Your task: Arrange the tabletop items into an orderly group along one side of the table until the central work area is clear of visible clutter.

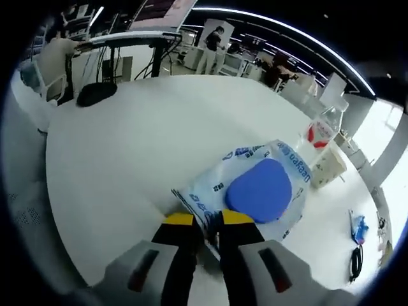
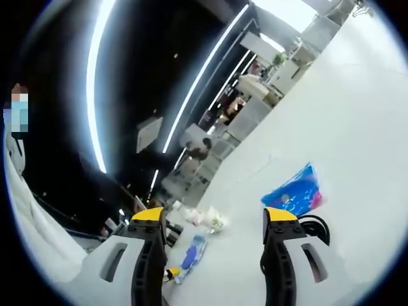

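Note:
My left gripper (image 1: 208,220) is shut on the near edge of a clear plastic bag (image 1: 220,185) printed in blue, which holds a flat blue object (image 1: 260,190) and lies on the white table (image 1: 127,159). Beyond the bag stand a water bottle with a red label (image 1: 322,131) and a beige cup (image 1: 328,167). My right gripper (image 2: 214,217) is open and holds nothing, raised over the table. In the strongly tilted right gripper view, a blue and pink packet (image 2: 294,194) lies ahead beside a coiled black cable (image 2: 315,226).
A small blue item (image 1: 359,228) and a black cable (image 1: 355,261) lie near the table's right edge. A black object (image 1: 95,94) sits at the far left corner. Desks and people stand beyond the table. The bottle and cup (image 2: 207,218) appear small in the distance.

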A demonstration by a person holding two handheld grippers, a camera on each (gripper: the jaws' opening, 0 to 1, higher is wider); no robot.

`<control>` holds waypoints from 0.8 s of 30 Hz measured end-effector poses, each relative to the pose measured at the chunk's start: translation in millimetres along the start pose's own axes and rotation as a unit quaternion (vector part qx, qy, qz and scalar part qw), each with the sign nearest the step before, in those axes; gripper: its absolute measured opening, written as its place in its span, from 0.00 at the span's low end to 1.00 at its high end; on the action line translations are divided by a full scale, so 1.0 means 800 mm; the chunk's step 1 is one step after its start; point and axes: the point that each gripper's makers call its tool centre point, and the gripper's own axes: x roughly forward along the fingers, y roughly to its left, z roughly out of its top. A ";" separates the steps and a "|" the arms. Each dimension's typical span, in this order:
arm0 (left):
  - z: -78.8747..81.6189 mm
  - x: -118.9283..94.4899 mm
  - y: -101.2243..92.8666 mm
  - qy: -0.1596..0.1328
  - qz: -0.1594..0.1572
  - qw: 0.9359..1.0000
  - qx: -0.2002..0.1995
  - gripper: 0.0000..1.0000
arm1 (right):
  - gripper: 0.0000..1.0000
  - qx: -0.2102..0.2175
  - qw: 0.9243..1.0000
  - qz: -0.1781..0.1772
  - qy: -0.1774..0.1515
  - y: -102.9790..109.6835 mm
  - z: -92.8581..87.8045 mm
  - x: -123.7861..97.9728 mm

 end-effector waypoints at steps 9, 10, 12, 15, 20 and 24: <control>-0.006 -0.002 -0.013 0.018 -0.049 0.996 -0.071 0.00 | 0.57 0.008 1.000 -0.005 0.009 -0.005 -0.010 0.001; -0.007 -0.004 -0.016 0.019 -0.055 0.995 -0.081 0.00 | 0.57 0.009 1.000 -0.006 0.010 -0.006 -0.012 0.002; -0.009 -0.009 -0.020 0.020 -0.073 0.991 -0.109 0.00 | 0.57 0.013 1.000 -0.008 0.016 -0.008 -0.017 0.005; -0.012 -0.015 -0.028 0.028 -0.100 0.989 -0.107 0.00 | 0.57 0.015 0.999 -0.007 0.031 -0.008 -0.027 0.011; -0.008 -0.030 -0.053 0.034 -0.163 0.981 -0.104 0.00 | 0.59 0.004 0.995 -0.021 0.095 -0.019 -0.060 0.020; -0.006 -0.042 -0.077 0.044 -0.216 0.972 -0.083 0.00 | 0.64 0.001 0.989 -0.030 0.142 -0.028 -0.085 0.033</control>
